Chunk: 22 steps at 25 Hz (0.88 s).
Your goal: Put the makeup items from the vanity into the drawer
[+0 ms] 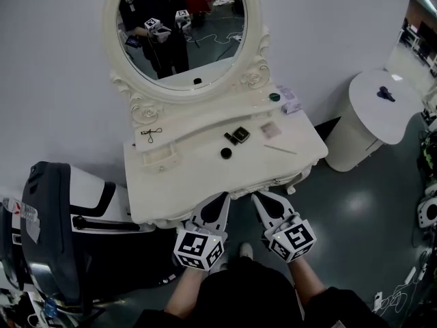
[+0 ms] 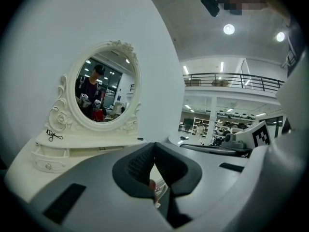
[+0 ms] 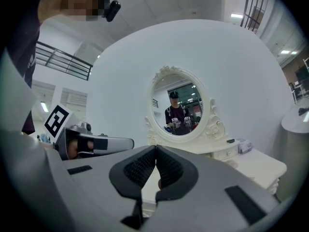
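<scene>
The white vanity [image 1: 205, 176] stands before me under its oval mirror [image 1: 183, 26]. On its top lie a black compact [image 1: 236, 136], a round black pot [image 1: 226, 153], a green jar [image 1: 274, 97], a lilac box [image 1: 289, 100], a flat pink item [image 1: 271, 129] and a thin stick [image 1: 280, 149]. An eyelash curler [image 1: 151, 134] rests on the left shelf above a small drawer [image 1: 160, 160]. My left gripper [image 1: 222, 197] and right gripper [image 1: 260, 197] hover side by side at the front edge. Both are shut and hold nothing, as shown in the left gripper view [image 2: 154, 146] and the right gripper view [image 3: 155, 149].
A round white side table [image 1: 372, 111] with a dark object [image 1: 386, 94] stands to the right. A black and white chair-like unit [image 1: 51, 224] sits left of the vanity. Grey floor lies between them.
</scene>
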{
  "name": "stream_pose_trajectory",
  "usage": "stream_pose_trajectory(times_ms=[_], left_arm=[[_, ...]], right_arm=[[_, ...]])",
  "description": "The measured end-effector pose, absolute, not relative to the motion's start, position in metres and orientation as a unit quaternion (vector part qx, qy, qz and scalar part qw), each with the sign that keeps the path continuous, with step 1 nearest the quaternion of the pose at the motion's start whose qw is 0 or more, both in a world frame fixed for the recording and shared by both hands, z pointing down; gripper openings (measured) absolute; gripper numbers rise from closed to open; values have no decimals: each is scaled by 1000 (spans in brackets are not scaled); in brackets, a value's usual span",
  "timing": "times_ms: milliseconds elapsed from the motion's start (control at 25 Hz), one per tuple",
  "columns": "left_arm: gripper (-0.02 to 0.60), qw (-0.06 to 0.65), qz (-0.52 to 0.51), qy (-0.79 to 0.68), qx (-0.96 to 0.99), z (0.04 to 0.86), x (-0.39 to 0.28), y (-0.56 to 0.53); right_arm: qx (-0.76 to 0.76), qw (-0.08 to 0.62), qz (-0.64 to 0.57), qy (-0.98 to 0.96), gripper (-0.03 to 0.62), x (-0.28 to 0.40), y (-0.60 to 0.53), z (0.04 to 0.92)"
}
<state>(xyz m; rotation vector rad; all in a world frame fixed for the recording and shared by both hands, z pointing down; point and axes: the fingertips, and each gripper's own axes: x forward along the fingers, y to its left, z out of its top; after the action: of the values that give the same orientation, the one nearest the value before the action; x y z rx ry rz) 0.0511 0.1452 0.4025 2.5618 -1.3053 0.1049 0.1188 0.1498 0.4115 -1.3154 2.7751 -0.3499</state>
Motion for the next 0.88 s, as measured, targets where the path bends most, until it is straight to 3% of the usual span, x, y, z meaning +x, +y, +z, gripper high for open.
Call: stream_pose_trajectory(times_ms=[880], left_arm=[[15, 154, 60, -462, 871, 431, 25, 64]], right_arm=[[-421, 15, -146, 895, 23, 100, 66, 439]])
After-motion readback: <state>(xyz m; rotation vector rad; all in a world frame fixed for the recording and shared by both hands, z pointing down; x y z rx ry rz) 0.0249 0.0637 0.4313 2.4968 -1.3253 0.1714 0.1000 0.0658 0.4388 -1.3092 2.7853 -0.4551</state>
